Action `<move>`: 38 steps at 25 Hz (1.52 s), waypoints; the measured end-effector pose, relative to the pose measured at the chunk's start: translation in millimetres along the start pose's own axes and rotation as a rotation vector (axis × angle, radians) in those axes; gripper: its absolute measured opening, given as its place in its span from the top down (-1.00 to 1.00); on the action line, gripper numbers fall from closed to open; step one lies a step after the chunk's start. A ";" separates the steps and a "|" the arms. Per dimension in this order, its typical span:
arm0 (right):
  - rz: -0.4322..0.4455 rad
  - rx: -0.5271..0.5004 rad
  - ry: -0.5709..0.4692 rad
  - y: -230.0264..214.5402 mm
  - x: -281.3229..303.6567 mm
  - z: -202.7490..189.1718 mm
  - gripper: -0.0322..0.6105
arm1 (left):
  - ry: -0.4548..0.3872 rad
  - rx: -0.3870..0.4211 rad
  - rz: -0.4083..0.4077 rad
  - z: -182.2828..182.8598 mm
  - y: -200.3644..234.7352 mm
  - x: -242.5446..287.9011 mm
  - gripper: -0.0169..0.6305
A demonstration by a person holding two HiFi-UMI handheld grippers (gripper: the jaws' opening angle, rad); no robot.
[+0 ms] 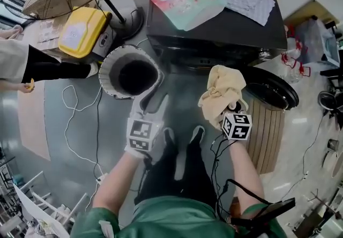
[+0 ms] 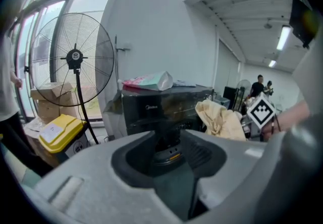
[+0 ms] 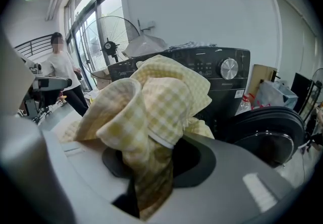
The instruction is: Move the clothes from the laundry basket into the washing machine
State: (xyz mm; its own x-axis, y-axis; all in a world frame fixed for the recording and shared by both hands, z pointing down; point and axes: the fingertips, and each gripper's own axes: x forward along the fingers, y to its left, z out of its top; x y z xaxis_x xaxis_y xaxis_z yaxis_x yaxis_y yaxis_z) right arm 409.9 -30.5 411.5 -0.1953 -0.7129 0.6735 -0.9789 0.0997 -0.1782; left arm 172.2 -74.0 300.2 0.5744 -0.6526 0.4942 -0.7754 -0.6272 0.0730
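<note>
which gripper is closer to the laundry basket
Left. The left gripper is just below the laundry basket in the head view; the right gripper, holding the yellow cloth, is farther off by the washing machine.

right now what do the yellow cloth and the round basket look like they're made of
Cloth: soft woven fabric, probably cotton, matte; it shows yellow-white checks and limp folds. Basket: likely stiff white plastic, matte; its wall looks ribbed or perforated and holds its round shape.
</note>
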 end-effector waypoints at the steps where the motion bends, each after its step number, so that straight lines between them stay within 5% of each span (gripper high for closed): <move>1: 0.009 -0.005 0.003 -3.8 7.4 -2.6 0.47 | 0.005 -0.004 0.008 -3.9 -0.9 5.9 0.46; 19: 0.029 -0.001 -0.031 -76.3 128.2 -50.2 0.47 | 0.001 -0.022 0.051 -87.9 6.9 117.9 0.46; 38: 0.047 -0.079 -0.168 -104.5 283.9 -78.8 0.47 | -0.221 0.003 0.095 -157.5 65.0 211.1 0.46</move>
State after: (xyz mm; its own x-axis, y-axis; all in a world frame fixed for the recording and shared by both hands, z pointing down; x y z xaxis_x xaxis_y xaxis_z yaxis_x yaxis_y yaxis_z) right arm 452.0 -188.6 677.8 -0.2344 -0.8116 0.5351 -0.9720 0.1852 -0.1450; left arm 201.7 -185.5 545.7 0.5426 -0.7858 0.2967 -0.8282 -0.5595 0.0330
